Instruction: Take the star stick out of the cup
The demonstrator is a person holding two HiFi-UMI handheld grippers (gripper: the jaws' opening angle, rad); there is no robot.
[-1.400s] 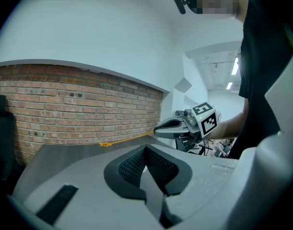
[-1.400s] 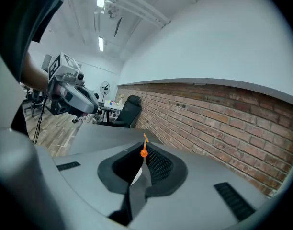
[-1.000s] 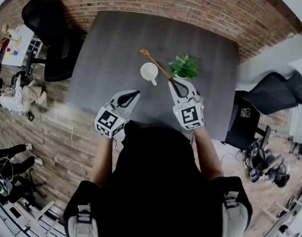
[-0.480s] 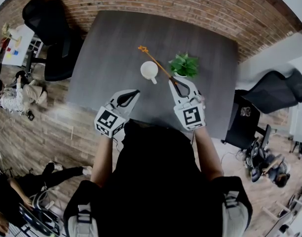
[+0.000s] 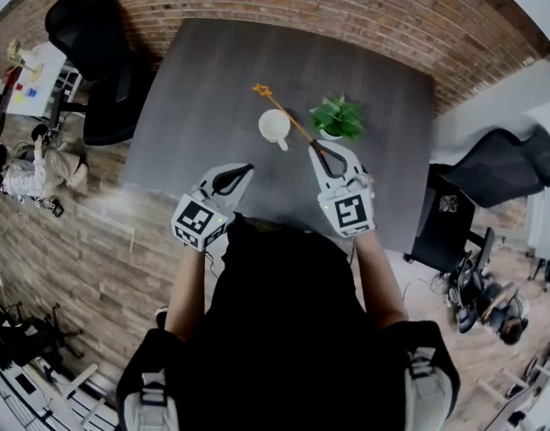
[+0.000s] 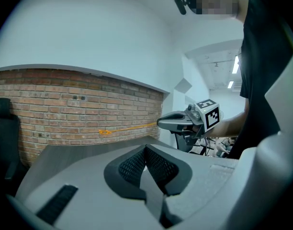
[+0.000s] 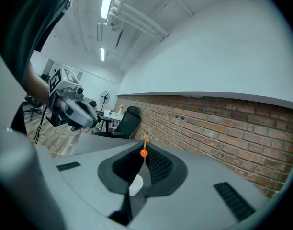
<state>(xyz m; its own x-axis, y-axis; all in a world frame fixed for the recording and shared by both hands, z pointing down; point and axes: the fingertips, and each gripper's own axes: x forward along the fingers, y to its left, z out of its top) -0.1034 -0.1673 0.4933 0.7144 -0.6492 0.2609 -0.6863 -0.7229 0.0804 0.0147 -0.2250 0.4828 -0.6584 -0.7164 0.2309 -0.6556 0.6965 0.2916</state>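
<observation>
- Right gripper (image 5: pixel 319 150): jaws closed on the near end of the thin orange stick with a star tip (image 5: pixel 290 121).
- Stick, long axis: runs from these jaws forward and to the left, with the star at the far end. In the head view the shaft crosses over the right rim of the white ceramic cup (image 5: pixel 273 127).
- Cup: stands on the dark grey table (image 5: pixel 194 79), just ahead of and left of the right gripper's tips.
- Left gripper (image 5: pixel 242 170): jaws together, nothing between them. It is held near the table's front edge, left of the cup and apart from it. The right gripper is the nearer one.
- Small green potted plant (image 5: pixel 338 117): just right of the shaft, near the right gripper's tips.
- Left gripper view only: the stick hangs nearly level in the air against the red brick wall (image 6: pixel 65 109), so it is judged lifted clear of the cup. The head view cannot show that height.
- Right gripper view only: the stick is seen end-on, with the cup's white showing low between the jaws.
</observation>
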